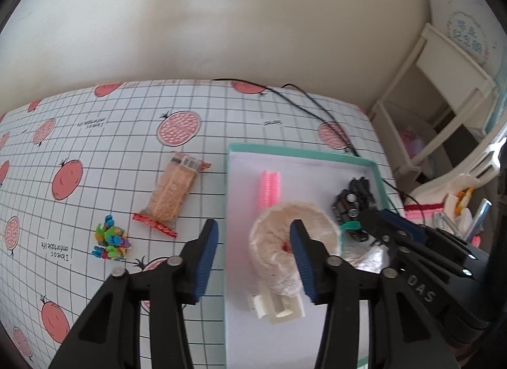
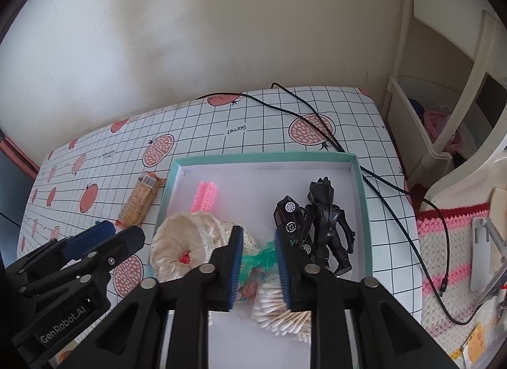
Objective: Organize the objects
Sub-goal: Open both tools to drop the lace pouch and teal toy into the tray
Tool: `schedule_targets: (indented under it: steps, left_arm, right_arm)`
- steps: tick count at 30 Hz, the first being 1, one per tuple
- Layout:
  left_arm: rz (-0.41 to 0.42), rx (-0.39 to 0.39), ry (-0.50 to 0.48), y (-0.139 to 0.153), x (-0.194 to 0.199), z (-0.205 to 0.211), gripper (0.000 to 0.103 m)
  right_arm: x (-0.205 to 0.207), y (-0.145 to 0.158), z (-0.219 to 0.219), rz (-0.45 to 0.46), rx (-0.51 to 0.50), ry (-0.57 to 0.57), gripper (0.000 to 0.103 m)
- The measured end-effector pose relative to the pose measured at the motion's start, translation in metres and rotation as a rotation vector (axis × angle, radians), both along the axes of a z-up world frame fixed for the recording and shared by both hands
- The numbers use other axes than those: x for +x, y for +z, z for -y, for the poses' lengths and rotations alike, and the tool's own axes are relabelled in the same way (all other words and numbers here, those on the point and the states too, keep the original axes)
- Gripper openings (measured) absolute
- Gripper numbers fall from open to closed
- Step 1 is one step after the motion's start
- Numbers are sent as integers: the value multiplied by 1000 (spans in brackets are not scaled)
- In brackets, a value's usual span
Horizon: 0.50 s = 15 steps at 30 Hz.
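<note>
Blue ribbed pads line both of my grippers. My left gripper (image 1: 253,242) stands wide and empty, one finger over the near-left wall of the teal box (image 1: 304,152), the other over the cream lace scrunchie (image 1: 285,236) lying inside it. My right gripper (image 2: 258,251) is narrower, also holding nothing, poised over the box's near half, above a green plastic piece (image 2: 263,253) and a bundle of cotton swabs (image 2: 279,312).

Inside the box, beyond the scrunchie, lies a pink hair roller (image 2: 204,194); a white clip (image 1: 279,305) sits at the scrunchie's near edge. Toward the box's right wall a black toy car (image 2: 290,216) leans against a black figure (image 2: 329,226).

Left of the box, on the fruit-print counter (image 1: 95,134), two things are not yet put away, as I judge it: an orange snack packet (image 1: 172,191) just beside the wall, and a heap of small coloured clips (image 1: 111,240) farther out.

The packet looks slick and flat, so pads closing on its middle could slide off or crush what is in it. The heap is loose; one pinch would likely take a few pieces and scatter the rest. My grippers are near each other and could collide if both reach left. A black cable (image 2: 317,118) trails past the box's far-right corner and could snag.
</note>
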State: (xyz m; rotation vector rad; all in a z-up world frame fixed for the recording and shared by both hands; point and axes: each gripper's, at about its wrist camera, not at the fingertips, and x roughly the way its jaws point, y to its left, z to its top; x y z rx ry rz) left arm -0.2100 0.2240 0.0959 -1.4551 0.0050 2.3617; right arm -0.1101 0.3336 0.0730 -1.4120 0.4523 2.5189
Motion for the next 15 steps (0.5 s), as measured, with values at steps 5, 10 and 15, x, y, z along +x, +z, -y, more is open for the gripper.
schedule_targets:
  steps: [5,10,15]
  left_arm:
    - [-23,-42,44,-2,-4,9,64]
    - [-43,-57,79,-3,-7,17,81]
    - [-54,-52,106,-3,-9,22,93]
  right_arm:
    - [0,-2,-1,4,13,1,49]
    - [-1,-2,-4,-2,9,10,69]
    - [-1,-3,-5,-9,9,10,82]
